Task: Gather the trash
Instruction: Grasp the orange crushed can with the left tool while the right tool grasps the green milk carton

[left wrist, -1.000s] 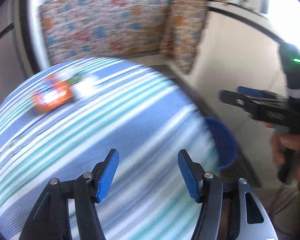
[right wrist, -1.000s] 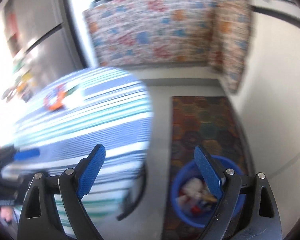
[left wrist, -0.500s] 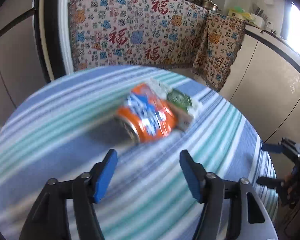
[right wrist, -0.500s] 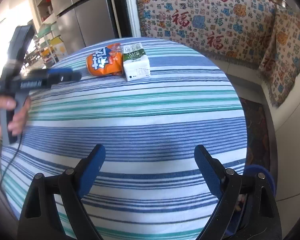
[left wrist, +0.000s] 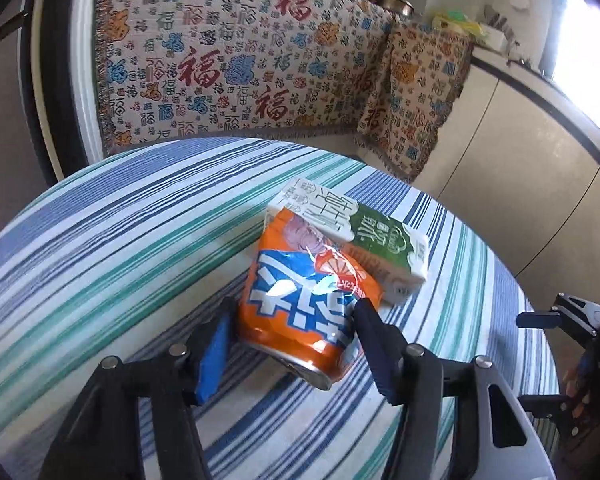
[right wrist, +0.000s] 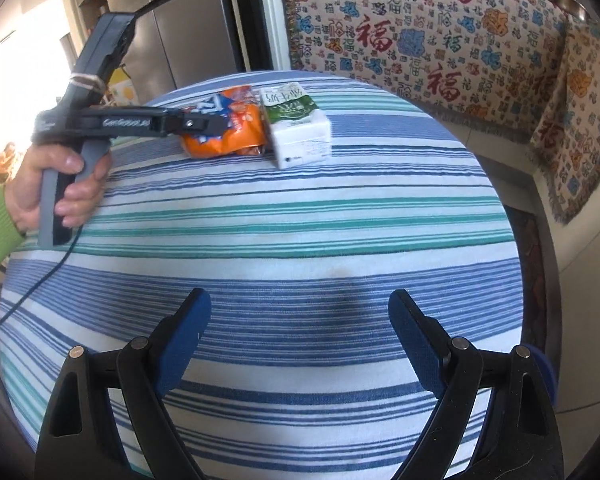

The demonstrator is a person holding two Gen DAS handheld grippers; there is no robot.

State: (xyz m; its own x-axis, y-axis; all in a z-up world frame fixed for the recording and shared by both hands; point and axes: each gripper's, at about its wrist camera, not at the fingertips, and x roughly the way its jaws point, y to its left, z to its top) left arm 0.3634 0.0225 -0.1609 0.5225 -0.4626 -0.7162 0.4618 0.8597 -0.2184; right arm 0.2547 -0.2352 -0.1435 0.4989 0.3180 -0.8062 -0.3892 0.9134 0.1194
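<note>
A crushed orange soda can (left wrist: 304,304) lies on its side on the striped round table (left wrist: 120,232), touching a white and green milk carton (left wrist: 364,236) behind it. My left gripper (left wrist: 292,340) is open with its fingers on either side of the can's near end; I cannot tell if the pads touch it. The can (right wrist: 228,128) and the carton (right wrist: 296,124) also show in the right wrist view at the table's far side, with the left gripper (right wrist: 204,124) at the can. My right gripper (right wrist: 300,340) is open and empty above the table's near part.
A patterned cloth (left wrist: 240,64) covers the counter behind the table. A blue bin's rim (right wrist: 546,372) shows low at the right beside the table, over a dark rug (right wrist: 534,276). A steel fridge (right wrist: 188,28) stands at the back left.
My left gripper has swung from the bin side to the can and closed in until its fingers flank it. My right gripper has moved from over the bin to over the table.
</note>
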